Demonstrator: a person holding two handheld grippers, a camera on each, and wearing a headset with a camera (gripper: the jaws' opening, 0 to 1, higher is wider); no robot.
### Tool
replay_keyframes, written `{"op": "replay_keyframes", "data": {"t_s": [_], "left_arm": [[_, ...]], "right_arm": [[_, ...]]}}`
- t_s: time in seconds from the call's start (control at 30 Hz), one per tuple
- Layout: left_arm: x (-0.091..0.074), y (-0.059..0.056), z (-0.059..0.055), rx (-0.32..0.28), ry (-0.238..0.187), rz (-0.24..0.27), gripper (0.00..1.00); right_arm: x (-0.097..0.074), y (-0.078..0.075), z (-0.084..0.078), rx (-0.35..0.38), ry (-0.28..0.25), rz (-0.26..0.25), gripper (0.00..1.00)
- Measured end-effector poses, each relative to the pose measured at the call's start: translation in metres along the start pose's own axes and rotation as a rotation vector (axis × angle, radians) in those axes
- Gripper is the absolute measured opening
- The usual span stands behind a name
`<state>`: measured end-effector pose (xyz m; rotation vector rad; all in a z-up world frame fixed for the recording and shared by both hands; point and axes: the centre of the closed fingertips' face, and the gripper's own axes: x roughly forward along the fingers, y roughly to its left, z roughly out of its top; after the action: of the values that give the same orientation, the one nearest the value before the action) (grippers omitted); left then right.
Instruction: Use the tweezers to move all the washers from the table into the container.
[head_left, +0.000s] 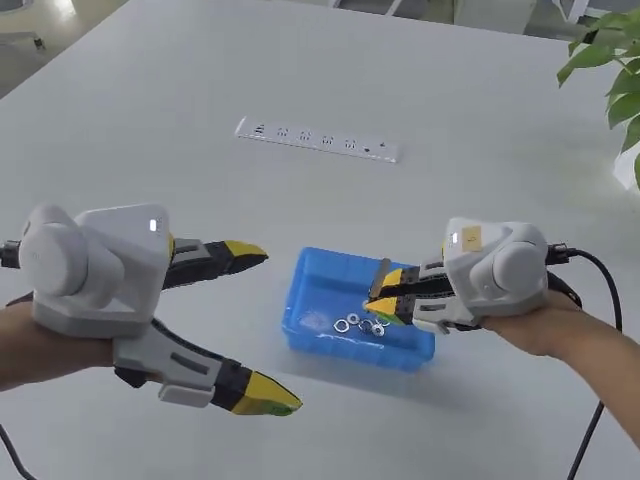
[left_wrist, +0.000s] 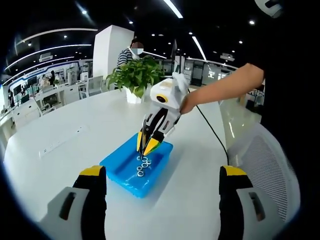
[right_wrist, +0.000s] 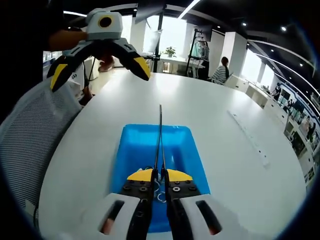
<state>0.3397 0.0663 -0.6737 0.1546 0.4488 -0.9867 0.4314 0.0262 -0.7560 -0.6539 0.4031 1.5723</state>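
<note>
Over the blue plastic container (head_left: 320, 262), tweezers poised.
The right gripper (head_left: 385, 300), clamped on slim metal tweezers (right_wrist: 160, 135), enters from 3 o'clock. Small steel washers (head_left: 362, 323) lie inside near the container's 6 o'clock rim. The left gripper (head_left: 262, 322) gapes idle at 9 o'clock. Best to release low, with the tips inside the walls.

No text or label can be read.

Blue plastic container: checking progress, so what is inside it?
Several small metal washers lie inside, below thin metal tweezers held by the right gripper. Its jaws may hide more.
</note>
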Motion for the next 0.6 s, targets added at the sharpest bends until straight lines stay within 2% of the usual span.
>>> {"op": "replay_keyframes", "data": {"t_s": [0.47, 0.6], "left_arm": [[0.003, 0.007, -0.003, -0.003, 0.009, -0.004, 0.99], [0.003, 0.009, -0.004, -0.005, 0.012, -0.003, 0.99]], "right_arm": [[0.015, -0.006, -0.015, 0.016, 0.016, 0.001, 0.08], [0.016, -0.008, -0.015, 0.025, 0.009, -0.002, 0.08]]}}
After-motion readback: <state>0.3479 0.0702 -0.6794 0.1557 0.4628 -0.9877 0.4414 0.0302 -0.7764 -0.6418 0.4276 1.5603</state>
